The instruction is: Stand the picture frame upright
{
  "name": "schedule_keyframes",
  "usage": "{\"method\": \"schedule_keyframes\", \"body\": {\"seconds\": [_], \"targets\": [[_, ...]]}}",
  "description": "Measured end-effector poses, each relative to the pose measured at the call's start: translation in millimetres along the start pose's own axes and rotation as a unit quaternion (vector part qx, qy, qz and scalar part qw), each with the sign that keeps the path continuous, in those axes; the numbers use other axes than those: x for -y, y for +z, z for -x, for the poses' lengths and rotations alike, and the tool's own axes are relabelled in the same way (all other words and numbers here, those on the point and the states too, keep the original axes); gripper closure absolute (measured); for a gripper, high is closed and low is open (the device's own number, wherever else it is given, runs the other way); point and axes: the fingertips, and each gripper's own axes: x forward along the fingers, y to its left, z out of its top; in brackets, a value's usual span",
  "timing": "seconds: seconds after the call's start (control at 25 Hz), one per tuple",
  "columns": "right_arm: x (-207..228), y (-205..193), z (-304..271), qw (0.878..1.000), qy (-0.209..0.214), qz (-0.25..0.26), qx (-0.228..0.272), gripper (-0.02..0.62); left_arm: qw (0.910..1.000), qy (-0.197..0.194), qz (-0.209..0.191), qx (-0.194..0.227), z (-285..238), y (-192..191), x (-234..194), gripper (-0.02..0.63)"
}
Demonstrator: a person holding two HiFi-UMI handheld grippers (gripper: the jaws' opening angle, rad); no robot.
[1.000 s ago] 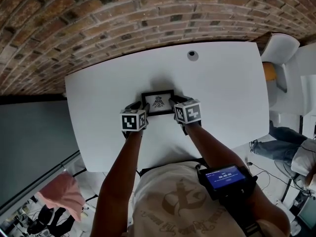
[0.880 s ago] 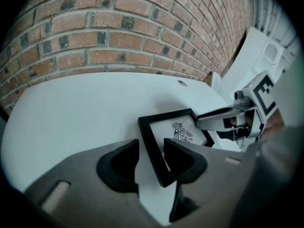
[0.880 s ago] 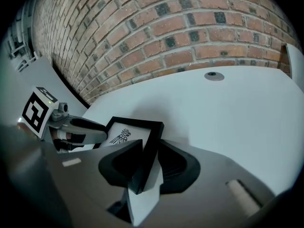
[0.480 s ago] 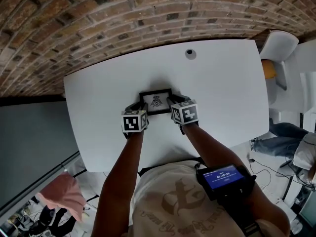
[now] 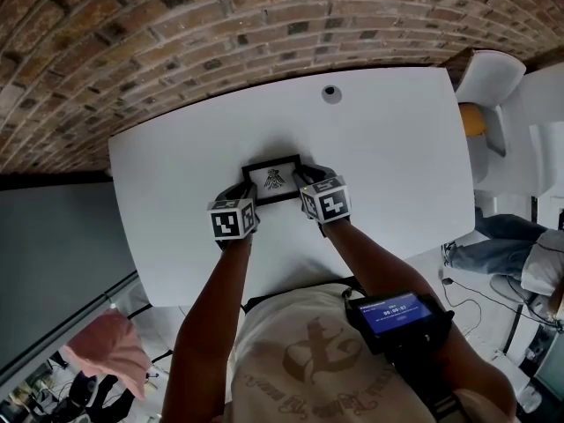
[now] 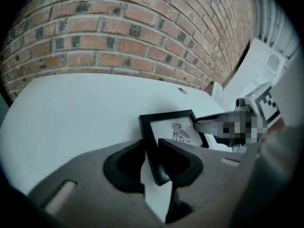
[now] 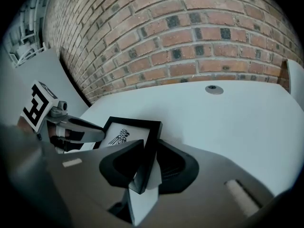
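Rough brick wall (image 5: 176,25), smooth white table (image 5: 397,166), black rectangular picture frame (image 5: 271,180)

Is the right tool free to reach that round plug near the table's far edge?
Probably not yet: the right tool has just been closing its jaws on the picture frame between them; bare table leads to the plug.

A red-brown brick wall (image 5: 176,25) is running along the far side of a white table (image 5: 397,148), and a small round grommet (image 5: 331,94) is sitting in the tabletop near that edge. A white chair (image 5: 492,76) is standing off the table's right corner. A flat grey-green surface (image 5: 53,245) is filling the left side, a pink cloth (image 5: 101,346) is lying below it, and soft, even light is falling across the tabletop.
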Motion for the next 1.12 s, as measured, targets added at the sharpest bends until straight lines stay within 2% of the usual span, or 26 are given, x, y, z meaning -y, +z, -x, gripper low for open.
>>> {"method": "schedule_keyframes", "body": {"seconds": [0.24,0.48,0.72,1.12], "targets": [[-2,17,6,0.999,0.0,0.02,0.035,0.5,0.9996,-0.004,-0.007,0.027,10,16,1,0.514],[14,40,21,0.997,-0.006,0.032,0.069,0.5,0.9979,-0.019,-0.021,0.058,6,43,17,0.515],[27,69,28,0.993,0.005,0.044,0.109,0.5,0.996,-0.023,-0.023,0.084,4,72,25,0.515],[51,102,26,0.988,0.013,0.055,0.143,0.499,0.9939,-0.035,-0.038,0.097,-15,110,30,0.515]]}}
